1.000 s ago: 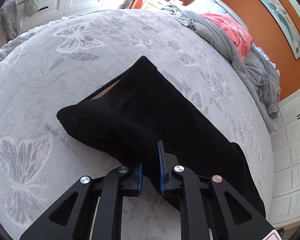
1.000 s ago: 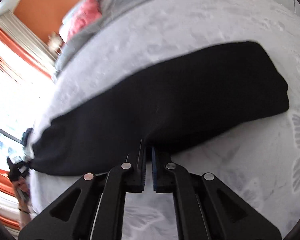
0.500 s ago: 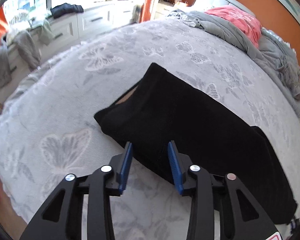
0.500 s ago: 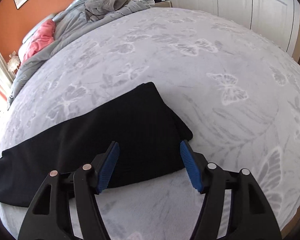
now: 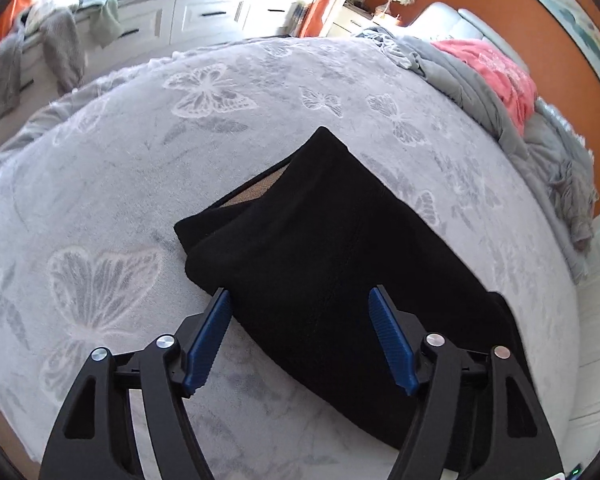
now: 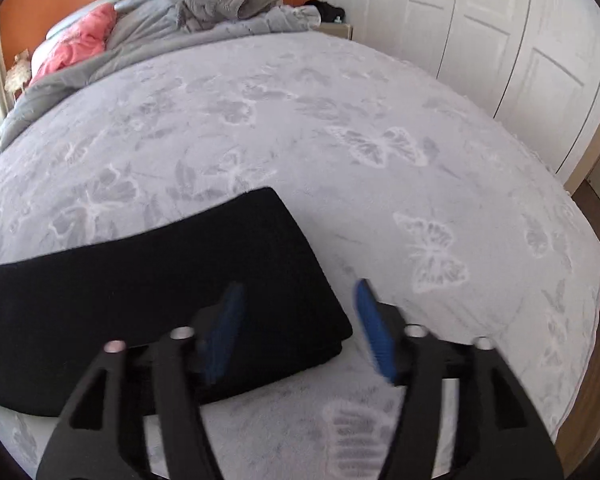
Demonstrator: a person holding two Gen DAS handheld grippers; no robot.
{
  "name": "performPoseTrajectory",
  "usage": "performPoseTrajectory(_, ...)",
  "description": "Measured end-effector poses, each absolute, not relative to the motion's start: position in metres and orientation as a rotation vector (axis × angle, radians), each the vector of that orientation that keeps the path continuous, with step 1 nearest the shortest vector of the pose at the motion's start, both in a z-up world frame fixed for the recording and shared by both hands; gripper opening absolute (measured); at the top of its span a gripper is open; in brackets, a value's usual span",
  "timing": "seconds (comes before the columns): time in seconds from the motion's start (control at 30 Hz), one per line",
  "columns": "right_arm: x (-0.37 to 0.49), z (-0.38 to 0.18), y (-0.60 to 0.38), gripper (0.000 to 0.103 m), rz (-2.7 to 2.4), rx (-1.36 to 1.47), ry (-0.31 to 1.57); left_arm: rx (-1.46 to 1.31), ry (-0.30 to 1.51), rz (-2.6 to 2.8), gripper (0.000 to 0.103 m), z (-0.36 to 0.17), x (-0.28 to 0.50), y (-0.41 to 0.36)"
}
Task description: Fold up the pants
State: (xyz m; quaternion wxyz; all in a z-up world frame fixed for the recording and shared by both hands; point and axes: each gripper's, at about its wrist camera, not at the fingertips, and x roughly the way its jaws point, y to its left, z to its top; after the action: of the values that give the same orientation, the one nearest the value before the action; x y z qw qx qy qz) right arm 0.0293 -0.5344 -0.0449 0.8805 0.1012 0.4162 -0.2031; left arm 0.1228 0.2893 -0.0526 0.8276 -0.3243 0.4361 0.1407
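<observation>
on bed (image 5: 100,184) | pants (image 5: 340,248) flat | left gripper (image 5: 300,300) spread | right gripper (image 6: 298,294) spread

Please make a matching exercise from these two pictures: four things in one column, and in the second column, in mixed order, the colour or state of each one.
Things:
1. pants
2. left gripper
3. bed cover
4. pillow

Descriptions:
A. pink, at the head of the bed
B. black, lying folded lengthwise
C. grey with butterfly pattern
D. jaws open, holding nothing

Pairs: 1-B, 2-D, 3-C, 4-A
</observation>
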Motion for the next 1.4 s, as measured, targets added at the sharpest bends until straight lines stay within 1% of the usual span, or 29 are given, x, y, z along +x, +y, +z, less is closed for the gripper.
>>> performPoseTrajectory(0.03,0.024,-0.04,-0.53,0.08,-0.408,0.248,0.851,-0.751,0.917,0.28,0.072,-0.054,0.121,0.296)
performPoseTrajectory(0.13,0.012,-0.041,-0.519,0.08,-0.366,0.309,0.922,-0.902,0.914,0.242,0.072,-0.06,0.115,0.312)
performPoseTrajectory(0.23,0.009,-0.045,-0.502,0.08,-0.308,0.396,0.961,-0.977,0.906,0.218,0.072,-0.062,0.105,0.322)
performPoseTrajectory(0.37,0.008,-0.047,-0.475,0.08,-0.228,0.463,0.99,-0.979,0.889,0.257,0.072,-0.055,0.082,0.333)
performPoseTrajectory(0.43,0.006,-0.048,-0.467,0.081,-0.216,0.491,0.999,-0.974,0.899,0.258,0.076,-0.057,0.078,0.333)
performPoseTrajectory(0.57,0.006,-0.056,-0.466,0.081,-0.171,0.617,0.998,-0.964,0.979,0.197,0.076,-0.078,0.1,0.326)
performPoseTrajectory(0.63,0.007,-0.063,-0.472,0.084,-0.167,0.693,0.99,-0.989,1.016,0.142,0.076,-0.094,0.114,0.322)
performPoseTrajectory(0.7,0.007,-0.069,-0.478,0.084,-0.202,0.746,0.985,-0.998,1.009,0.172,0.074,-0.099,0.115,0.317)
performPoseTrajectory(0.77,0.005,-0.069,-0.481,0.084,-0.231,0.756,0.972,-1.046,1.03,0.227,0.074,-0.087,0.104,0.313)
performPoseTrajectory(0.9,0.008,-0.065,-0.481,0.084,-0.246,0.727,0.953,-1.131,0.957,0.167,0.074,-0.071,0.077,0.316)
performPoseTrajectory(1.03,0.016,-0.06,-0.474,0.084,-0.227,0.678,0.939,-1.199,0.974,0.131,0.072,-0.083,0.091,0.331)
performPoseTrajectory(1.07,0.018,-0.059,-0.47,0.084,-0.219,0.663,0.942,-1.23,0.979,0.119,0.069,-0.089,0.093,0.333)
performPoseTrajectory(1.13,0.022,-0.057,-0.462,0.084,-0.213,0.615,0.947,-1.308,0.985,0.056,0.046,-0.1,0.097,0.334)
performPoseTrajectory(1.17,0.023,-0.055,-0.457,0.084,-0.214,0.582,0.949,-1.341,0.987,0.026,0.026,-0.103,0.098,0.334)
performPoseTrajectory(1.2,0.025,-0.053,-0.453,0.084,-0.217,0.554,0.951,-1.354,0.979,0.015,0.015,-0.102,0.098,0.334)
performPoseTrajectory(1.33,0.03,-0.051,-0.442,0.084,-0.21,0.491,0.953,-1.36,0.978,0.012,0.017,-0.099,0.102,0.337)
performPoseTrajectory(1.37,0.031,-0.051,-0.44,0.084,-0.209,0.484,0.955,-1.374,0.983,0.023,0.02,-0.1,0.101,0.338)
performPoseTrajectory(1.4,0.032,-0.052,-0.438,0.084,-0.207,0.477,0.957,-1.382,0.985,0.039,0.021,-0.1,0.099,0.339)
